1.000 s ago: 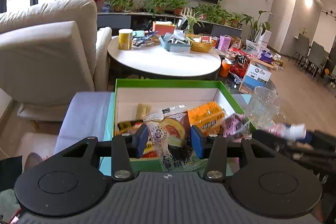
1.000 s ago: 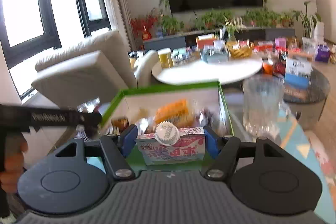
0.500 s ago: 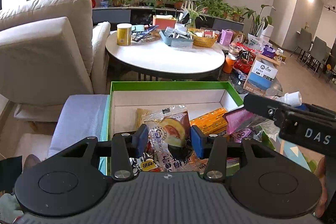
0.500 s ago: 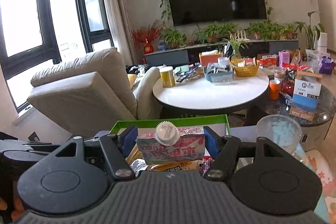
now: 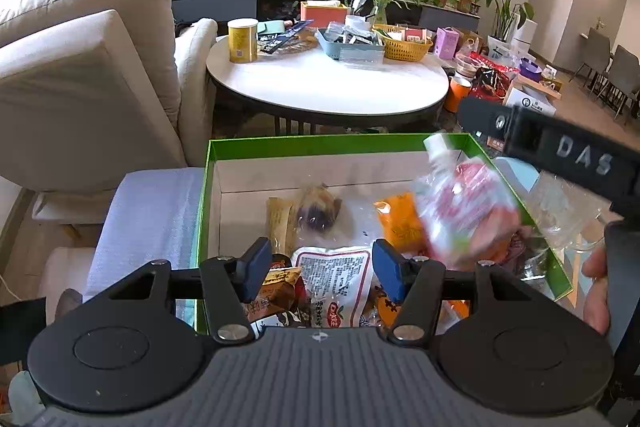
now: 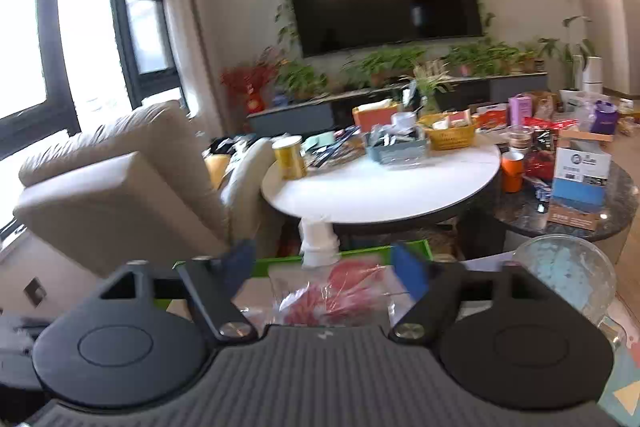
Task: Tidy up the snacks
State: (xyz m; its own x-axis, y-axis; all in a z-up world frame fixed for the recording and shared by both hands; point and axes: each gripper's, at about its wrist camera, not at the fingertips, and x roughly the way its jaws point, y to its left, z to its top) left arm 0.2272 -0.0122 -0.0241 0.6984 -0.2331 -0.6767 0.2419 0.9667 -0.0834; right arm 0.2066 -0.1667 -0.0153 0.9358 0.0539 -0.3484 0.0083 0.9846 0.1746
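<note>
Both the left claw point(image 5: 318, 263) and right claw point(image 6: 322, 267) stand apart, while the blurred clear red-printed spouted pouch point(image 5: 464, 203) tilts over the right side of the green-rimmed cardboard box point(image 5: 320, 143) of snacks.

Left claw point(image 5: 320, 269) open at lower centre, blue pads apart above a white printed packet point(image 5: 334, 283). Green box point(image 5: 320, 143) mid-frame, full of snacks. Blurred spouted pouch point(image 5: 460, 203) at right, over the box, beneath right claw's arm point(image 5: 560, 151).
</note>
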